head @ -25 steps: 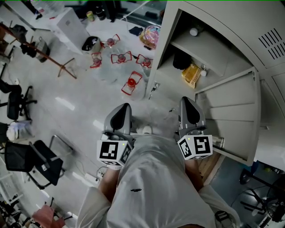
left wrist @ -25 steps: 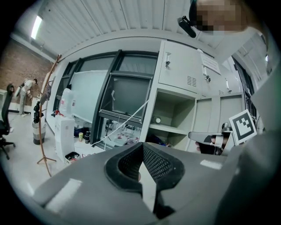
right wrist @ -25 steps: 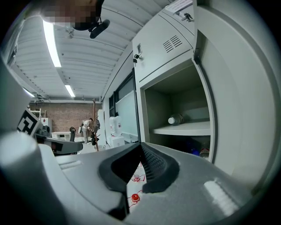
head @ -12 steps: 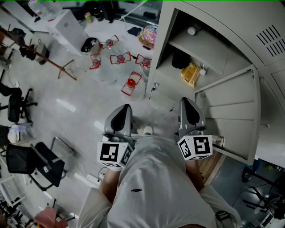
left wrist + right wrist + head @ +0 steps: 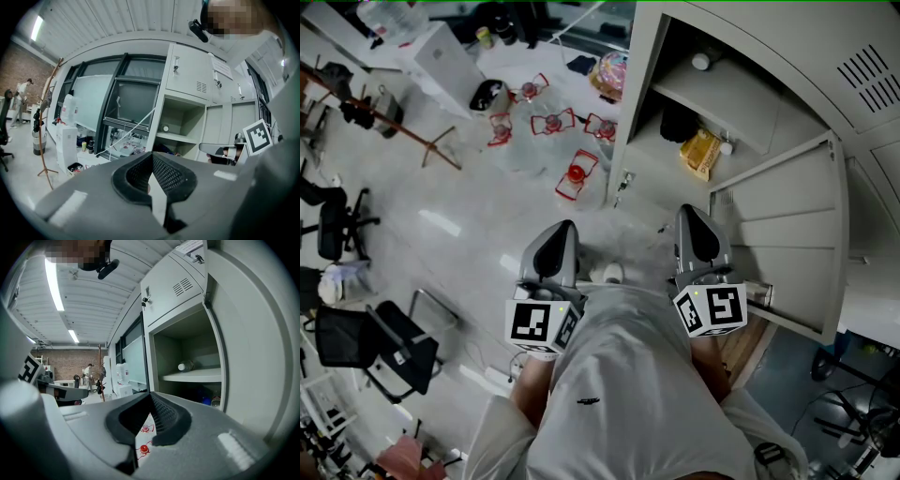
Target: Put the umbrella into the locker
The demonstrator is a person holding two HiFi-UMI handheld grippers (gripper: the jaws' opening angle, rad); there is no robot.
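I stand in front of the open grey locker (image 5: 750, 112); its door (image 5: 787, 234) swings out to the right. A colourful, rounded bundle (image 5: 614, 73) lies on the floor by the locker's left side; I cannot tell if it is the umbrella. My left gripper (image 5: 553, 230) and right gripper (image 5: 694, 217) are held side by side at waist height, both pointing forward. The left gripper (image 5: 152, 154) is shut with nothing in it. The right gripper (image 5: 150, 393) looks at the locker's shelf (image 5: 192, 376), its jaws together and empty.
Inside the locker are a white bottle (image 5: 701, 63), a black item (image 5: 678, 122) and a yellow packet (image 5: 698, 155). Red wire stands (image 5: 577, 175) sit on the floor ahead. Office chairs (image 5: 375, 342), a wooden coat stand (image 5: 384, 112) and a white box (image 5: 441, 52) are at the left.
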